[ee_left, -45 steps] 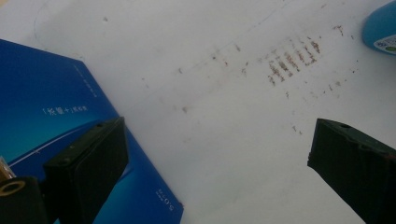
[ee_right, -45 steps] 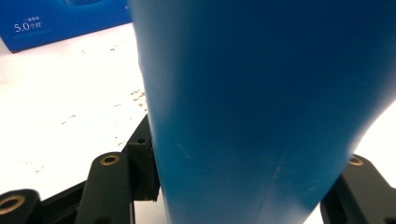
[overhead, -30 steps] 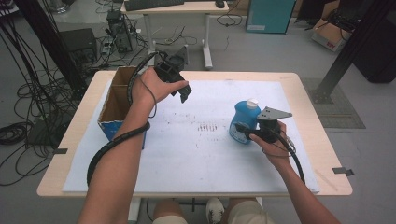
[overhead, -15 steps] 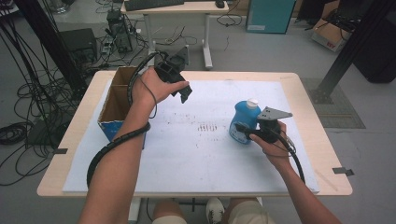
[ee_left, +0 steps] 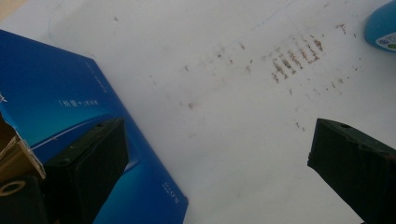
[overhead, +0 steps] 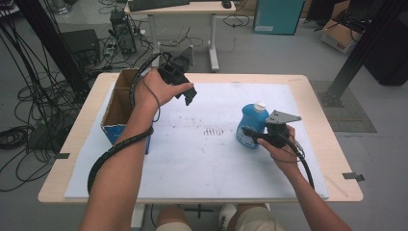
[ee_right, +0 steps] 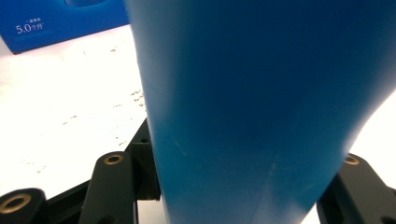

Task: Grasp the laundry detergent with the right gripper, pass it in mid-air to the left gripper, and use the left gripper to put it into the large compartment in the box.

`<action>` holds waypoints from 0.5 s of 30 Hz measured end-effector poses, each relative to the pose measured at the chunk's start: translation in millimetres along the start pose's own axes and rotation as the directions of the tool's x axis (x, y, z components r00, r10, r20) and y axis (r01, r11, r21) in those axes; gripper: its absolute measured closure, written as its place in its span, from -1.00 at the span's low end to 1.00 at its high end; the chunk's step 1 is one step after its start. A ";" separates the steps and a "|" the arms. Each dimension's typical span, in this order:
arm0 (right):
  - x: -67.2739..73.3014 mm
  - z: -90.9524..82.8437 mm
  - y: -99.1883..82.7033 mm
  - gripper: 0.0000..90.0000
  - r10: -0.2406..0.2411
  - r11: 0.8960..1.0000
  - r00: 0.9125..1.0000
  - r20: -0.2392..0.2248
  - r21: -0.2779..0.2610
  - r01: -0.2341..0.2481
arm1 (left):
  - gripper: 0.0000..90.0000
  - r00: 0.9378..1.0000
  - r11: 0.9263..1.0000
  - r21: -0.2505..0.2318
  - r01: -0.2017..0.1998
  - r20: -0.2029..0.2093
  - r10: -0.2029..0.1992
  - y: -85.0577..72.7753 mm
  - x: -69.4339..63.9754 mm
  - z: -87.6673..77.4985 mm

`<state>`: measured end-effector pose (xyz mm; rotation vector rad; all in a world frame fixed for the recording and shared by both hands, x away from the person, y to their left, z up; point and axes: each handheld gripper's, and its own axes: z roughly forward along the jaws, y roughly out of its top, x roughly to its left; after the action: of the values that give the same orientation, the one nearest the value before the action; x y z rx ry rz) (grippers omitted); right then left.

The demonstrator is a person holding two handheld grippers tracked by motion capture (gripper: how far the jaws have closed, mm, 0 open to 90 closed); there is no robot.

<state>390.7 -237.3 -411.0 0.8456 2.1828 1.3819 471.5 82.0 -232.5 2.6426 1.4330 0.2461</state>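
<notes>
A blue bottle (overhead: 250, 123) with a white cap stands upright on the white mat (overhead: 202, 168), right of the middle. My right gripper (overhead: 251, 133) is shut on its lower body, and in the right gripper view the black jaws press both sides of the bottle (ee_right: 252, 93). The jaws have just closed a little further on it. My left gripper (overhead: 186, 94) hangs above the mat's far left, beside the box, open with nothing between its jaws. In the left gripper view its jaws stand wide apart (ee_left: 219, 168) over bare mat, with the bottle's edge (ee_left: 385, 28) at the top right.
An open cardboard box (overhead: 120, 103) with blue sides stands at the table's left, and shows close by in the left gripper view (ee_left: 60, 93) and far off in the right gripper view (ee_right: 60, 23). Brown stains (overhead: 214, 131) mark the mat's middle. Desks, cables and boxes crowd the floor beyond.
</notes>
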 end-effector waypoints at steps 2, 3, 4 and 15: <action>-0.2 0.1 0.1 -0.02 -0.002 1.000 1.000 0.000 -0.001 0.002 | -0.88 1.000 1.000 -0.001 0.002 0.000 -0.002 -0.1 -0.3 0.2; 0.0 0.1 0.0 -0.02 -0.002 1.000 1.000 0.001 -0.001 0.002 | -0.88 1.000 1.000 -0.001 0.002 0.001 -0.002 0.0 -0.2 0.0; 0.0 0.1 0.0 -0.02 -0.002 1.000 1.000 0.001 -0.001 0.002 | -0.88 1.000 1.000 -0.002 0.003 0.001 -0.003 -0.1 -0.2 0.0; 0.1 -0.1 0.1 -0.02 0.002 1.000 1.000 0.000 0.001 -0.002 | -0.88 1.000 1.000 -0.009 0.003 -0.009 -0.003 0.9 -1.7 -4.1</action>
<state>390.6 -237.3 -410.8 0.8482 2.1836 1.3819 470.6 80.3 -228.5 2.6358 1.4347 0.2637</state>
